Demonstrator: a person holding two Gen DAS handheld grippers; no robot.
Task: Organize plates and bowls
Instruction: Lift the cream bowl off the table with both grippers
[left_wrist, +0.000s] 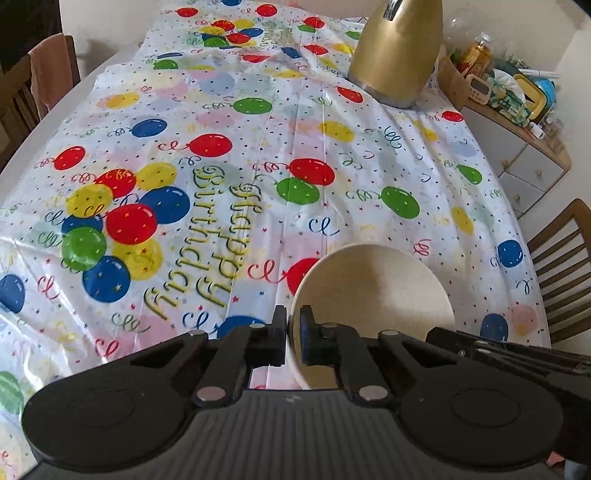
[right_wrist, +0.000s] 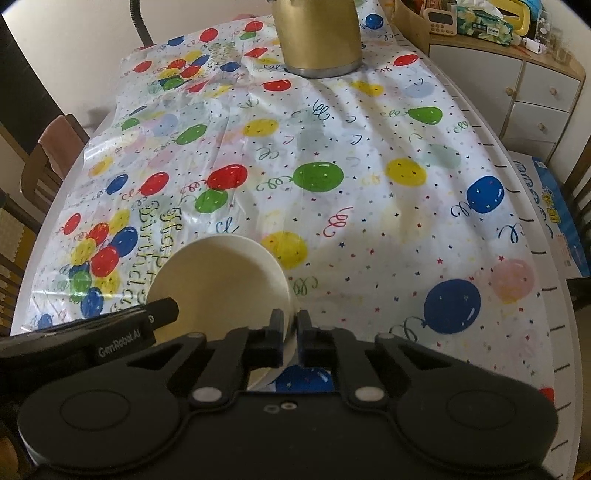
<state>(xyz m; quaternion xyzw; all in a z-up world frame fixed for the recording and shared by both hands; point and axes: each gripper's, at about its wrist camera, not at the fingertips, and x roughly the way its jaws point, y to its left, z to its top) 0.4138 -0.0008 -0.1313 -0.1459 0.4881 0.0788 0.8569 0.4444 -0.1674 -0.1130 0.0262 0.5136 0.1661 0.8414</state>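
Balloon tablecloth (left_wrist: 258, 147) looks slick; both grippers, left (left_wrist: 293, 325) and right (right_wrist: 291, 325), pinch opposite rims of probably one cream bowl (left_wrist: 376, 288), lower middle; uneven pull could tip it.

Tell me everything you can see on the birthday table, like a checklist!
Surface: table under white plastic balloon-print tablecloth, wrinkled.
Job's things: one cream round bowl, gripped at opposite rims.
Clutter: gold metal kettle at the far end.
Grippers: left hand-held gripper shut on the bowl's rim; right hand-held gripper shut on its other rim.
Cables: nothing seen.
Surroundings: wooden chairs; white drawer cabinet with boxes on top.
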